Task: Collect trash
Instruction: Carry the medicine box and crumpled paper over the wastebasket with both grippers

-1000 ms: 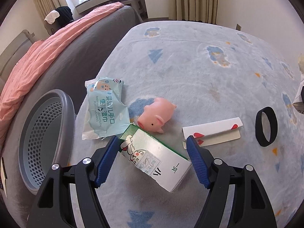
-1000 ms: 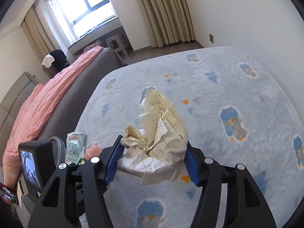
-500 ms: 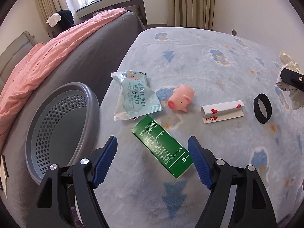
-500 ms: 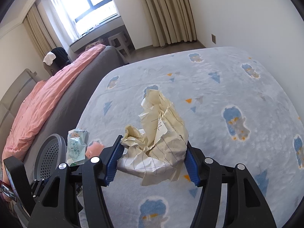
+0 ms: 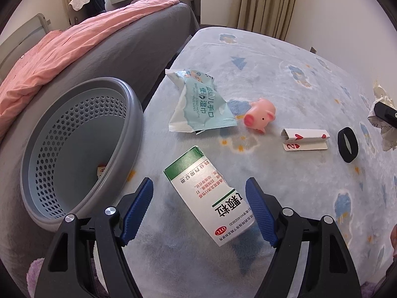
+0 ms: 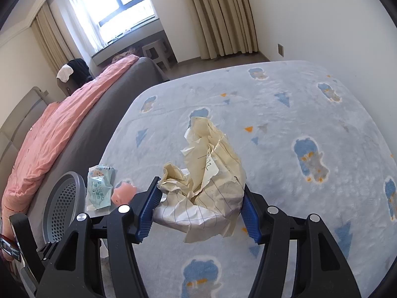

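The left gripper (image 5: 199, 207), black with ribbed blue pads, points down over a pale blue fleece blanket (image 5: 285, 79) printed with small blue and orange shapes, its jaws standing apart and pressing on nothing. Between the two pads, clear of both, lies a green-and-white cardboard medicine box (image 5: 211, 196), flat on the blanket and slanted, its torn green end pointing away from the gripper. Just to the left, at the blanket's edge, stands a grey perforated plastic basket (image 5: 129, 114) with a small scrap visible at its bottom. Beyond the box lies a crumpled light-teal wet-wipe packet (image 5: 201, 106), and beside it a small pink rubber pig toy (image 5: 260, 114). Further right rests a folded playing card with red hearts (image 5: 305, 140), then a black elastic band (image 5: 347, 144) lying as a ring. The right gripper (image 6: 199, 204) holds a wad of crumpled cream lined paper (image 6: 211, 181) squeezed between its blue pads, lifted above the blanket; the paper bulges up and over the jaws. From that side the basket, wipe packet and pig show at lower left. Behind everything, a grey bed (image 6: 109, 114) carries a salmon-pink quilt (image 6: 62, 129), and beige curtains (image 6: 220, 17) hang by the window.
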`<action>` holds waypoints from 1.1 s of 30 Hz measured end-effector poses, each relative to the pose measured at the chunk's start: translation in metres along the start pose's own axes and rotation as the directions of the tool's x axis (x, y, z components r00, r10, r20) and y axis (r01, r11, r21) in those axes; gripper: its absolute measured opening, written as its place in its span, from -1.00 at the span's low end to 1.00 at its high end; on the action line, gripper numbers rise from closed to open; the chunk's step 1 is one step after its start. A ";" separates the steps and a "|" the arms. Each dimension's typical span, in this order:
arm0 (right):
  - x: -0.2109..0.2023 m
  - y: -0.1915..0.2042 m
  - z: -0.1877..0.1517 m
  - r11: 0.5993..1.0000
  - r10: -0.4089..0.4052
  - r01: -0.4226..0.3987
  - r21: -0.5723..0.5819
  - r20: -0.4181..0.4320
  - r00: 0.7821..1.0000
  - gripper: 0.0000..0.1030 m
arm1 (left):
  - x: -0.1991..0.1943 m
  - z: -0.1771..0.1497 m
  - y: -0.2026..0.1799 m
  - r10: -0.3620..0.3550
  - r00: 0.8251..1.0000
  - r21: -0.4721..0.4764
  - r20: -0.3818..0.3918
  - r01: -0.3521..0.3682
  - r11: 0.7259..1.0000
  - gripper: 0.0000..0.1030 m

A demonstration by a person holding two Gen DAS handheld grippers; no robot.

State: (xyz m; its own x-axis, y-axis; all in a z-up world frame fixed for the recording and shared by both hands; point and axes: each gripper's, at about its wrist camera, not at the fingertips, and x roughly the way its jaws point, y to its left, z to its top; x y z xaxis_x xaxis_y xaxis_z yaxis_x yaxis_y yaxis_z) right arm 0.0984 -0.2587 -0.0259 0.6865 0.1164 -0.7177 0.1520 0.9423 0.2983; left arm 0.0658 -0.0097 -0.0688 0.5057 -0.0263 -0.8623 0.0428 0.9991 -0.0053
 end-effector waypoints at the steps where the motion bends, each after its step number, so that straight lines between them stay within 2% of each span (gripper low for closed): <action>1: 0.000 0.000 0.000 1.000 -0.001 0.001 0.000 0.000 1.000 0.14 | 0.000 -0.001 0.001 -0.005 1.000 -0.006 0.000 0.005 1.000 0.43; 6: 0.001 0.002 -0.001 1.000 -0.001 0.001 -0.005 -0.004 1.000 0.14 | 0.001 -0.005 0.004 -0.039 0.999 -0.040 -0.006 0.039 0.998 0.43; 11: 0.002 0.003 -0.002 1.000 0.001 -0.001 -0.008 -0.006 1.000 0.14 | 0.013 -0.007 0.006 -0.091 0.995 -0.068 -0.044 0.088 0.994 0.42; 14: 0.002 0.003 -0.002 1.000 0.001 -0.001 -0.008 -0.006 1.000 0.14 | 0.015 -0.008 0.006 -0.108 0.993 -0.076 -0.045 0.105 0.992 0.27; 15: 0.002 0.003 -0.002 1.000 0.001 -0.001 -0.009 -0.006 1.000 0.14 | 0.014 -0.008 0.005 -0.120 0.992 -0.071 -0.041 0.117 0.991 0.08; 16: 0.002 0.004 -0.002 1.000 0.001 -0.001 -0.011 -0.007 1.000 0.14 | 0.013 -0.008 0.004 -0.136 0.990 -0.065 -0.042 0.133 0.989 -0.02; 25: 0.006 0.015 -0.007 1.000 0.017 -0.017 -0.026 -0.022 1.000 0.14 | 0.005 -0.008 0.007 -0.123 0.992 -0.029 -0.014 0.123 0.992 -0.13; 33: 0.014 0.050 -0.017 0.995 0.077 -0.080 -0.063 -0.049 0.996 0.14 | -0.026 0.009 0.043 -0.081 0.991 -0.029 0.104 0.085 0.996 -0.14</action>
State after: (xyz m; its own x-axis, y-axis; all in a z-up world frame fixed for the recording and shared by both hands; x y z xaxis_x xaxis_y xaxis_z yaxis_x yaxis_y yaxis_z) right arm 0.1034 -0.2052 -0.0314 0.6602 0.2038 -0.7229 0.0514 0.9480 0.3141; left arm 0.0620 0.0334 -0.0422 0.5876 -0.1109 -0.8015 0.0606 0.9938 -0.0930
